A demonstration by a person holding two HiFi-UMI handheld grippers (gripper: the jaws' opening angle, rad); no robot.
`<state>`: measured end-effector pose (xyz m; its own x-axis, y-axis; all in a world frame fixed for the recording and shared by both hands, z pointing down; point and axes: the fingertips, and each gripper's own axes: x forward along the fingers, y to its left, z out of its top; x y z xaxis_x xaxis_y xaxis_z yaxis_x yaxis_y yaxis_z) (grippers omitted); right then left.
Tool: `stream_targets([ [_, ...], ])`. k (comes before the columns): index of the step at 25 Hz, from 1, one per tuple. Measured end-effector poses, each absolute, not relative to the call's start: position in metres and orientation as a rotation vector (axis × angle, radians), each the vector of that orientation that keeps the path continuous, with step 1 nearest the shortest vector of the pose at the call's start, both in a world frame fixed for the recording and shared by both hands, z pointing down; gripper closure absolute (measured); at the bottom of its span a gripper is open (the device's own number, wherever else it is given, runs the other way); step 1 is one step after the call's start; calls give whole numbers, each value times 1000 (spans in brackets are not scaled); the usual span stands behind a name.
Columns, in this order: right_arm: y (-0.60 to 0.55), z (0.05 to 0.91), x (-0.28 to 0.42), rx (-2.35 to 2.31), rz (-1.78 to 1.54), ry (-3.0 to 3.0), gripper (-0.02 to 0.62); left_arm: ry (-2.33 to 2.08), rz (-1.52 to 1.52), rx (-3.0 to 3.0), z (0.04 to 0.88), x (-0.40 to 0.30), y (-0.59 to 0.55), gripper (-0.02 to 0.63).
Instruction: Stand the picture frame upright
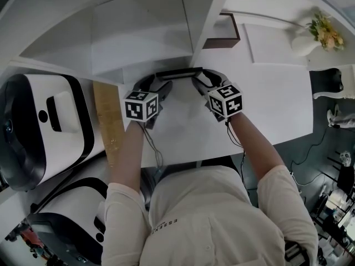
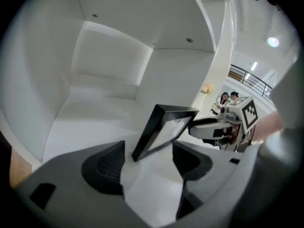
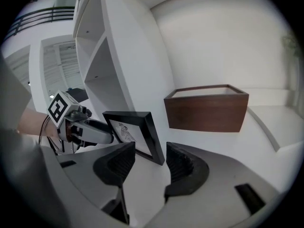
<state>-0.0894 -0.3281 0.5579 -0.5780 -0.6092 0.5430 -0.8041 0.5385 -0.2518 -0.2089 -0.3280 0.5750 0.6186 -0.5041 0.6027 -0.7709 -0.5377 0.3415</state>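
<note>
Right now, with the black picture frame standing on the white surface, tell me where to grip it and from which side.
Take the picture frame by its two side rails, coming from the front, fingers across each rail's thickness. It stands on its lower edge with both ends free, and the left gripper and right gripper sit open at those ends.

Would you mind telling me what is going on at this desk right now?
A person holds a gripper in each hand and is working on a black picture frame. The frame stands upright on the white desk, just in front of a white shelf unit. The left gripper and the right gripper sit at its two ends, fingers open and not pressing on it, so the frame seems to stand on its own.
</note>
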Motion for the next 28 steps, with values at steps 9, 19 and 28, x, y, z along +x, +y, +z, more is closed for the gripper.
stream_targets([
  [9, -297, 517, -74, 1249, 559, -2384, 401, -1264, 424, 2263, 520, -229, -289, 291],
  [19, -235, 432, -69, 1285, 300, -2521, 580, -1548, 532, 2467, 433, -215, -219, 495],
  [28, -191, 340, -59, 1352, 72, -2681, 580, -1586, 438, 2659, 346, -197, -168, 604],
])
